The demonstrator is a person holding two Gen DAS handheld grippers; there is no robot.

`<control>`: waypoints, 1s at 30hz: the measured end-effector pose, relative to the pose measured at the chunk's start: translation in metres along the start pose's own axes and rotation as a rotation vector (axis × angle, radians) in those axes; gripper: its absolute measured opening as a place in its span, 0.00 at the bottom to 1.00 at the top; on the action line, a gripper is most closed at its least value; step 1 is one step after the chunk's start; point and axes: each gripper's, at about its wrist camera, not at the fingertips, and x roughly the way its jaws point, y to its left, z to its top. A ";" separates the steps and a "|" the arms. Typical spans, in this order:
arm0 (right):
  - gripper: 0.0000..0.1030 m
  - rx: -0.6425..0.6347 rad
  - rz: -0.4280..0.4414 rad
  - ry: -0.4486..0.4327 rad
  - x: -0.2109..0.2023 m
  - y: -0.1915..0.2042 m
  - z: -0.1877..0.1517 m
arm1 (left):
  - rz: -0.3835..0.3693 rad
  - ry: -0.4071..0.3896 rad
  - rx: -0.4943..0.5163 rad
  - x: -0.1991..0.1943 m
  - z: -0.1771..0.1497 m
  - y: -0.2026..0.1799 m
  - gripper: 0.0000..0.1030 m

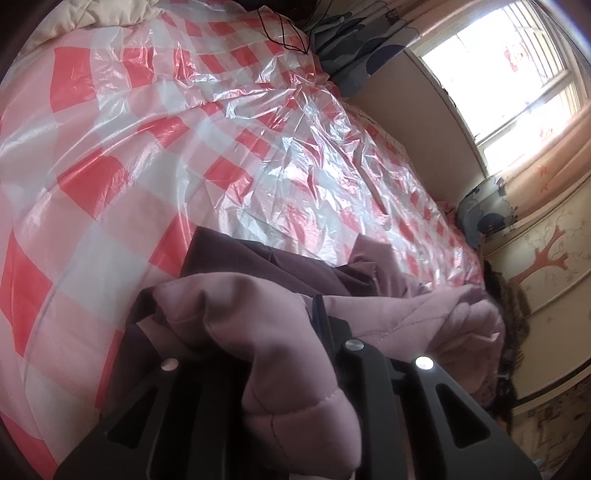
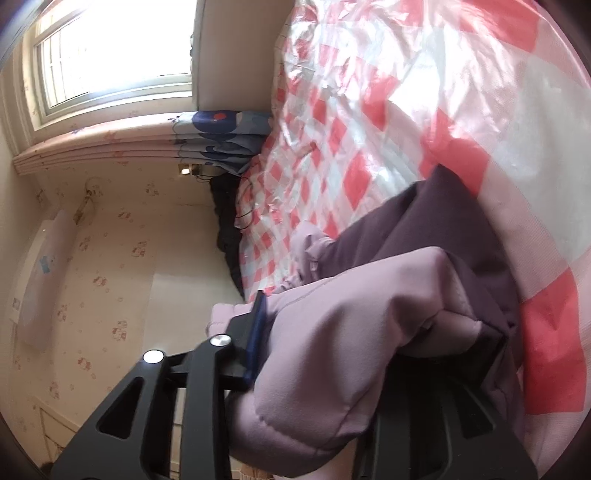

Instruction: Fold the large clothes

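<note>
A quilted lilac coat (image 1: 266,332) with a dark purple lining (image 1: 258,254) and a dark fur trim (image 1: 509,314) lies on the bed. My left gripper (image 1: 255,325) is shut on a thick fold of the coat, which bulges between its black fingers (image 1: 321,314). In the right wrist view the same lilac coat (image 2: 332,332) with its purple lining (image 2: 424,221) fills the jaws. My right gripper (image 2: 351,317) is shut on a padded fold; its left finger (image 2: 255,325) presses against the fabric and the other finger is hidden under the cloth.
The bed is covered by a red-and-white checked plastic sheet (image 1: 147,147). A blue patterned pillow (image 2: 221,140) and a beige headboard (image 1: 424,118) stand by the window (image 2: 110,48). A black cable (image 1: 284,33) lies on the sheet. A wallpapered wall (image 2: 110,258) borders the bed.
</note>
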 end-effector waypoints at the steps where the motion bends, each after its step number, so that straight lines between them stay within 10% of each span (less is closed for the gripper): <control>1: 0.48 0.000 0.015 0.001 -0.001 0.003 0.001 | -0.022 0.004 -0.017 -0.003 0.003 0.000 0.19; 6: 0.89 -0.033 0.104 -0.018 -0.005 0.032 0.005 | -0.150 0.024 -0.111 -0.022 0.017 -0.003 0.31; 11: 0.93 -0.068 0.118 -0.038 -0.011 0.061 0.007 | -0.302 0.065 -0.271 -0.037 0.030 -0.003 0.48; 16: 0.93 -0.256 -0.002 0.018 -0.007 0.100 -0.018 | -0.325 -0.017 -0.189 -0.066 0.031 -0.033 0.70; 22: 0.93 -0.458 -0.159 0.116 0.024 0.134 -0.059 | -0.048 -0.204 0.265 -0.094 0.007 -0.118 0.74; 30: 0.93 -0.792 -0.545 0.171 0.086 0.145 -0.107 | 0.053 -0.069 0.612 -0.033 -0.038 -0.154 0.74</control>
